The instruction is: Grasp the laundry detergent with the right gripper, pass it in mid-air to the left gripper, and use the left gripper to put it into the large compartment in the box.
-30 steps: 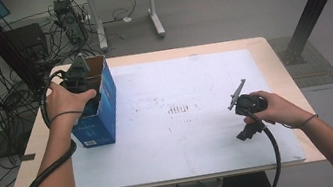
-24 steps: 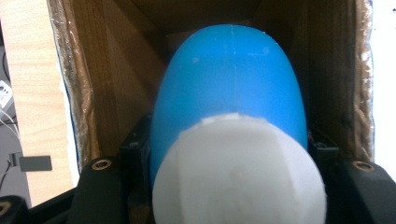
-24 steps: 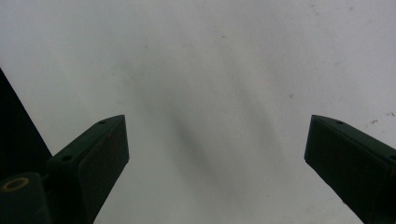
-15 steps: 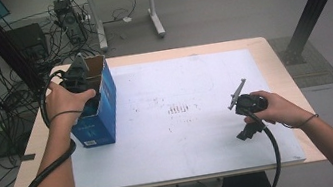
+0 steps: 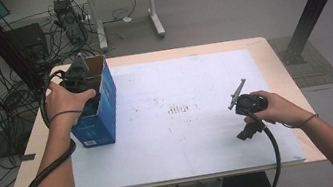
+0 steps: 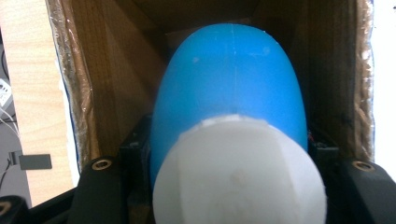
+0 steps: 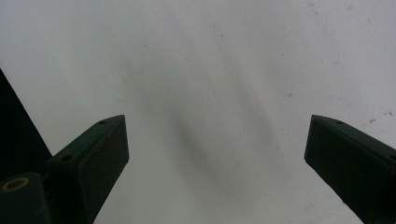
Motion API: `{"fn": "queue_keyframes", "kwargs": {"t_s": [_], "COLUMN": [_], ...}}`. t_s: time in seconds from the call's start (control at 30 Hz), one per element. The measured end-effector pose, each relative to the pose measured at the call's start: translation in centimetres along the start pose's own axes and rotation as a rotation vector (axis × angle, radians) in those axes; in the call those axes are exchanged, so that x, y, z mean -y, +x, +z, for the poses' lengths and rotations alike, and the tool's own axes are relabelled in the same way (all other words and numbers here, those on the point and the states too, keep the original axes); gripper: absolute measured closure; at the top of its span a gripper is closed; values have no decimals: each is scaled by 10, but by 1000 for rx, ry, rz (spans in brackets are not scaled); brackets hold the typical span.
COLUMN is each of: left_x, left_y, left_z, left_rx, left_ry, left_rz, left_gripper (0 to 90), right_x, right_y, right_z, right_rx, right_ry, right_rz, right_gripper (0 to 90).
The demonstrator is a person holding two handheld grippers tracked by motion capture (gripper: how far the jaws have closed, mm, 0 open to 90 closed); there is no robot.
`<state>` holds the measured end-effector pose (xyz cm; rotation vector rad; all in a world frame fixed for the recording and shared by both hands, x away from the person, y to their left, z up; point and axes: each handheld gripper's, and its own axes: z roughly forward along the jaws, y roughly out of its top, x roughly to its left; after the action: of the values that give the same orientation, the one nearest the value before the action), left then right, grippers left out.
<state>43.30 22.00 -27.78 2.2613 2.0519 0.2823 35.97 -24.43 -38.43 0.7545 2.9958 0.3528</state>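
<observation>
So the left gripper [image 5: 82,81] is down in the open top of the blue cardboard box [image 5: 99,115], which stands at the left edge of the table [image 5: 270,57], clenched on a smooth, rounded blue bottle [image 6: 229,88] with a matte white cap [image 6: 238,172]. Looks to me like the bottle is mostly in the box but not let go yet, so releasing and pulling out are left. Box walls are rough brown card inside. The right gripper [image 5: 239,96] sits over the white sheet [image 5: 187,141] near the right edge, jaws wide apart, holding nothing.
</observation>
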Motion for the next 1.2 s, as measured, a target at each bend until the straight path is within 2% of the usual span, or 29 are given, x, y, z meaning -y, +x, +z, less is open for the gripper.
{"fn": "queue_keyframes", "kwargs": {"t_s": [1.2], "left_x": [1], "left_y": [1], "left_z": [0], "left_rx": [14], "left_ry": [6], "left_rz": [2], "left_gripper": [373], "right_x": [0], "right_y": [-1], "right_z": [1], "right_rx": [-2], "right_ry": [3], "right_rz": [3], "right_gripper": [66]}}
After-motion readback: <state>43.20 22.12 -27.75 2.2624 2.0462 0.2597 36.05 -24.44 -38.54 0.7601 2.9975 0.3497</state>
